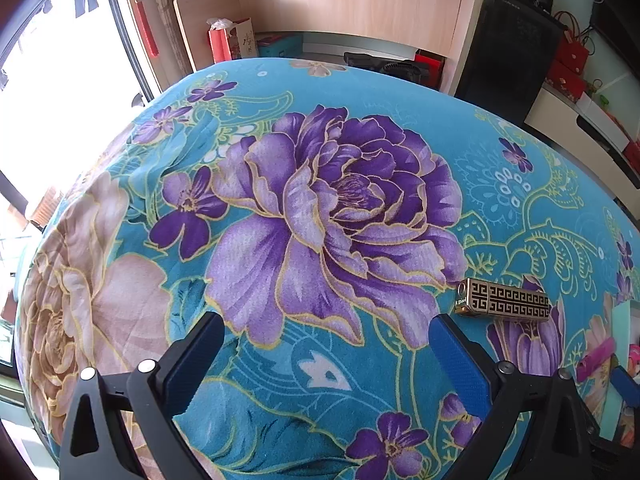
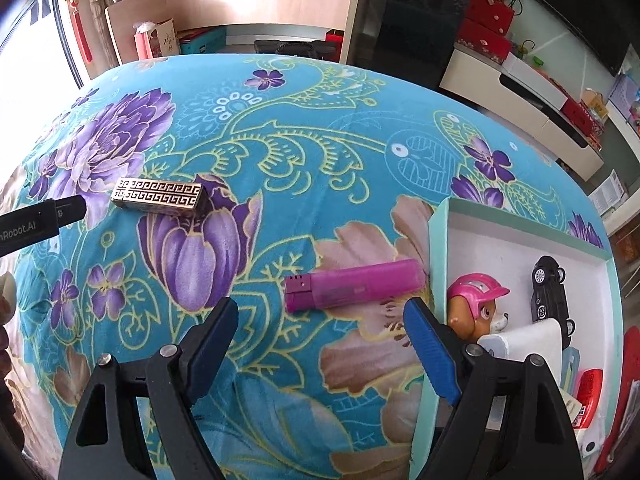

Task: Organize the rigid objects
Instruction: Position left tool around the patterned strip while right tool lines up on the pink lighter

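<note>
Spread across the work surface is a turquoise fleece cloth printed with large purple and beige flowers [image 2: 280,140]; behind it a wooden shelf unit [image 2: 256,4] and some red gift bags [image 2: 490,12] can be made out.

At the right edge of the cloth a shallow mint-green cardboard box with a white inside [image 2: 520,228] is seen. Already gathered in it are a pink-helmeted toy puppy figure [image 2: 478,306], a small black toy car [image 2: 550,292] and a white rounded block [image 2: 528,342]; further items lower in the box are too cramped to be identified.

Two things are left on the cloth. A translucent magenta plastic lighter [image 2: 354,286] is lying on its side, its far end just beside the box wall, apart from the right gripper [image 2: 320,316]. That gripper's blue-padded jaws are held wide apart and nothing is gripped — the lighter is framed ahead of the opening, so it is judged to be the next thing picked. A gold rectangular metal lighter with a black key pattern [image 2: 158,196] is lying well apart from the box, near one finger of the left gripper [image 1: 326,340]. The left gripper's jaws are likewise spread wide and empty above bare cloth.

The sorting is judged to be well advanced — two pieces are not yet boxed.
</note>
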A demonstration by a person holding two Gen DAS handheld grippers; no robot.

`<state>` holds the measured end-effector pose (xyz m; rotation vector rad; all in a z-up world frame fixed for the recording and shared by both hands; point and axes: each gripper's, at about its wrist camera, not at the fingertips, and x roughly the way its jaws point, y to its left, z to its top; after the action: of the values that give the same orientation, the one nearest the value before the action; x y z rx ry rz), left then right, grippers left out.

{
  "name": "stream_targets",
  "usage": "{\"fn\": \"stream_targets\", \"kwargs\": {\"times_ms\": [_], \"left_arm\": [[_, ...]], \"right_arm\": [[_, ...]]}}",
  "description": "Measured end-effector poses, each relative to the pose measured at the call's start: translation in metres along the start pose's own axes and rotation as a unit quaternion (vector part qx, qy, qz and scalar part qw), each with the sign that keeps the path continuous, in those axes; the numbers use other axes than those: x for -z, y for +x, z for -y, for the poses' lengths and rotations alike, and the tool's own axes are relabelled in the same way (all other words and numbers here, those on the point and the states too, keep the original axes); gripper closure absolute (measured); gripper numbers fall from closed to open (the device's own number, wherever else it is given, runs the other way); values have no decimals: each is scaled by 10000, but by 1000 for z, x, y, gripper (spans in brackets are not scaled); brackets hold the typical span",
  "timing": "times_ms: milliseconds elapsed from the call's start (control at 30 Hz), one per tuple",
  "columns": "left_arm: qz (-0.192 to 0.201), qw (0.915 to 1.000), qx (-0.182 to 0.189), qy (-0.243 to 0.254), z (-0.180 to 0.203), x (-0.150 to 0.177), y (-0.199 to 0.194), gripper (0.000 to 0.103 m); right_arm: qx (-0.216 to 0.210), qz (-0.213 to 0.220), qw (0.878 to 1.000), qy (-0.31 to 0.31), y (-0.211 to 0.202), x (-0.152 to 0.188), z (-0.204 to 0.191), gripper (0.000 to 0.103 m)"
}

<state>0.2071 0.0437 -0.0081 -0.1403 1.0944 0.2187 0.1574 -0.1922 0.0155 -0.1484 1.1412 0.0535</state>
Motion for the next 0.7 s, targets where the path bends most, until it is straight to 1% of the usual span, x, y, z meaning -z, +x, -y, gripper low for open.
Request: {"fn": "stream_targets", "kwargs": {"times_ms": [100,200,267,400,500,600,700], "left_arm": [[17,10000,19,-6,0,0,-1,0],[-2,10000,4,-31,-2,0,-1,0],[-18,10000,-15,-44,-3,-1,1,0],[-17,10000,-30,-60,-4,-1,2,0],[-22,10000,-35,-62,-4,-1,2,0],[-29,10000,-22,-50,-3,-1,2,0],[-24,10000,1,-68,-3,-2,2,0]], "right_arm": [[-113,2,9999,-99,1,2,-6,18],[-564,20,9984,-80,5,1,-14,18],[-771,92,9969,-103,10,-2,-20,18],[-880,255,9957,-156,15,-7,-29,18],[-884,257,9957,-98,12,-8,-27,18],[-585,316,9978,42,6,-8,-16,18],[-385,319,9983,289,7,-7,-1,18]]}}
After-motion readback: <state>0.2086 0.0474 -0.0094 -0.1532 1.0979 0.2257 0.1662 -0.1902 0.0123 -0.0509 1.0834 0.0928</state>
